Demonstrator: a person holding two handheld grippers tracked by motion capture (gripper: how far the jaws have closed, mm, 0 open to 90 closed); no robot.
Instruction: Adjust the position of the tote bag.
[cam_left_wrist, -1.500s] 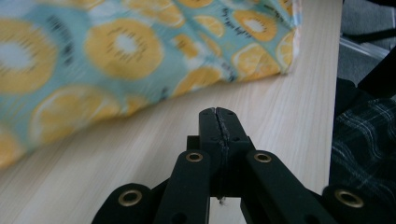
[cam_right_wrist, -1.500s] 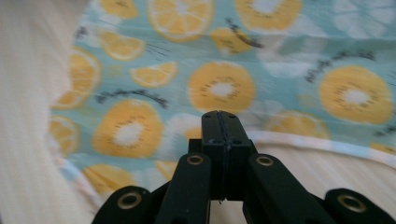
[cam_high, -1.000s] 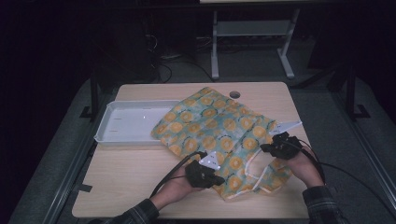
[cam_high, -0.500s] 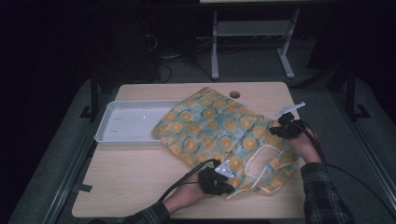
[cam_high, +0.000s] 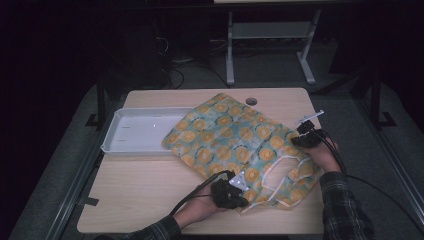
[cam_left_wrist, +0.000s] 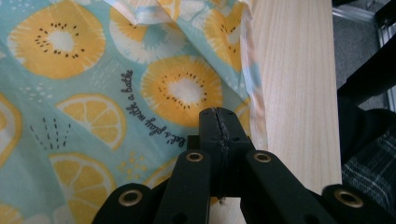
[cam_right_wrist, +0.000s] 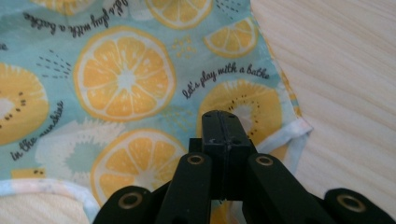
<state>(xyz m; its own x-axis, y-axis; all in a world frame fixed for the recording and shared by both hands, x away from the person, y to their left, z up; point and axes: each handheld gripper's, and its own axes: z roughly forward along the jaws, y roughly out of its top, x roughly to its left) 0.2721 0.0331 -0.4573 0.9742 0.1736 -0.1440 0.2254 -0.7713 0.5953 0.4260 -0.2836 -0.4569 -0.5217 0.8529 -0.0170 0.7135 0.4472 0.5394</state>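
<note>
The fruit-print garment (cam_high: 240, 145) lies spread across the table (cam_high: 150, 190) toward its right edge, partly overlapping the white tray (cam_high: 135, 132). The left gripper (cam_high: 235, 192) near the front edge and the right gripper (cam_high: 302, 137) near the right edge each have jaws closed, apparently pinching fabric at the hem, probably to pull the garment flat or fold it.

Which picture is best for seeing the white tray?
The high view: the white tray lies whole at the table's left, with the fruit-print cloth draped over its right end. The left gripper view and the right gripper view look along shut jaws at the cloth and the table, with the tray outside their frames.
</note>
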